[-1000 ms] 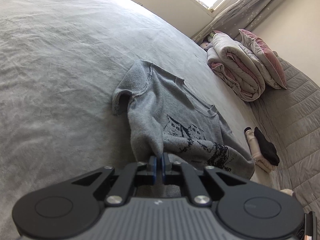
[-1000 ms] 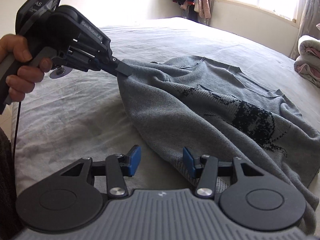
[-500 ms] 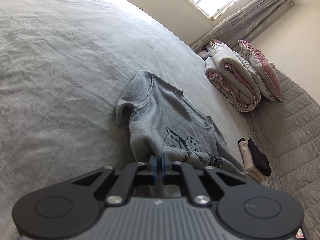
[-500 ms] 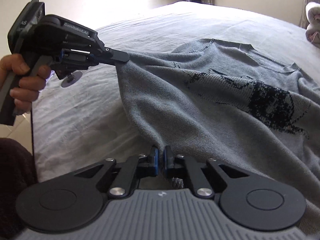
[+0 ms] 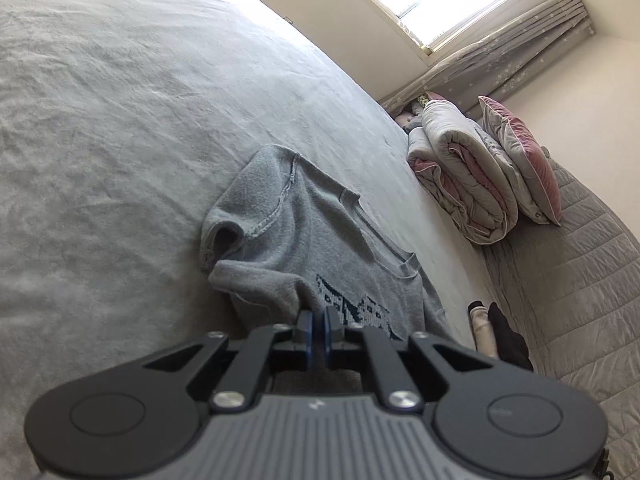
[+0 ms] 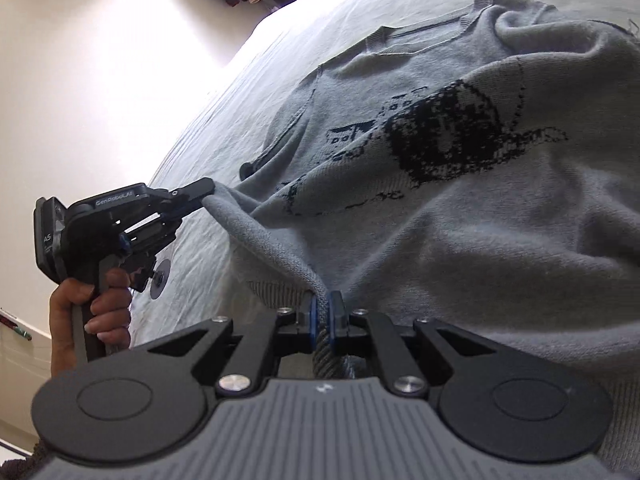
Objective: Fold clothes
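Grey knitted sweater (image 6: 460,208) lies on the bed (image 5: 120,120), its lower edge lifted. The right gripper (image 6: 323,312) pinches the hem, and the left gripper (image 5: 316,324) pinches it further along. No fold is finished yet, I think; the whole folding is left.

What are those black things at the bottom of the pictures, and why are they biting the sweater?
They are tongs that a person holds, one in each hand, each carrying a camera that looks along its two fingers. One picture comes from the left tongs, the other from the right tongs. A grey sweater with a dark knitted picture lies on a bed. Both tongs are shut on the sweater's edge. In the right picture you can see the person's left hand holding the other tool. Rolled bedding sits further back.
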Motion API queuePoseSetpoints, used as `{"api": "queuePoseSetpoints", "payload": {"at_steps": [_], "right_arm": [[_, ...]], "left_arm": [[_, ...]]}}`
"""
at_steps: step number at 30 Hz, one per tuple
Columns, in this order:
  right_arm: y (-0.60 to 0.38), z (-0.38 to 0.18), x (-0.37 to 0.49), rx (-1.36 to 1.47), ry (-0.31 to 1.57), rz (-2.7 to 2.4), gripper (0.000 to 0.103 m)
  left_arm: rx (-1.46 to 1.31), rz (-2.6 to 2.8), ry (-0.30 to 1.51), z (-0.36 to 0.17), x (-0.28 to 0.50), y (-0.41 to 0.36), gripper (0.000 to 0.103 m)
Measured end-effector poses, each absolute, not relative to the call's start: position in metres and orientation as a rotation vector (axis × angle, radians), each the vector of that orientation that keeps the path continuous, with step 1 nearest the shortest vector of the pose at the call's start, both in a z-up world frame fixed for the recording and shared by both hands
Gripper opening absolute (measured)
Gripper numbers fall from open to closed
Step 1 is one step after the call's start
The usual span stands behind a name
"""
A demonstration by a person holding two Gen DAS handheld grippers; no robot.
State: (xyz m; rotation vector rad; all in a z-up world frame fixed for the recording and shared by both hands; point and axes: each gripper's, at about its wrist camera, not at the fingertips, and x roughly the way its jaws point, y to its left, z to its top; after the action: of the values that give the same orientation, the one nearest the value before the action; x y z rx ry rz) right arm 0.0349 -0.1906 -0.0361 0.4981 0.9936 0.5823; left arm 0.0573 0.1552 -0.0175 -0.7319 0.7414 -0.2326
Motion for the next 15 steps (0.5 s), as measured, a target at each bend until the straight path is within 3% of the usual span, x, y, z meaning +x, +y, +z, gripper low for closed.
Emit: {"api": "queuePoseSetpoints", "payload": {"at_steps": [2,4,6,9,12,15], "right_arm": [[-0.199,-0.042,0.04,0.473,0.998,0.494,0.007],[-0.203,-0.048,0.045,0.439,0.996,0.433,0.009],[-0.206,-0.049,0.046,0.448,0.987,0.434,0.011],[-0.202,-0.038,0.039,0.373,0.946,0.424,0.019],[-0.196,-0.027,0.028,0.271,0.863,0.412,0.038],[-0.186,-0.015,0.016,0.184,0.762,0.448,0.041]], "left_arm": [[-0.725,-0.228,0.74,-0.023,0.064,0.146,0.008],[-0.702,-0.205,0.765,-0.027,0.067,0.142,0.02],[-0.685,-0.183,0.789,-0.03,0.069,0.142,0.039],[-0.705,-0.182,0.796,-0.031,0.066,0.148,0.04],[-0.752,-0.208,0.804,-0.032,0.064,0.153,0.04],[-0.751,-0.232,0.847,-0.036,0.065,0.149,0.039]]}}
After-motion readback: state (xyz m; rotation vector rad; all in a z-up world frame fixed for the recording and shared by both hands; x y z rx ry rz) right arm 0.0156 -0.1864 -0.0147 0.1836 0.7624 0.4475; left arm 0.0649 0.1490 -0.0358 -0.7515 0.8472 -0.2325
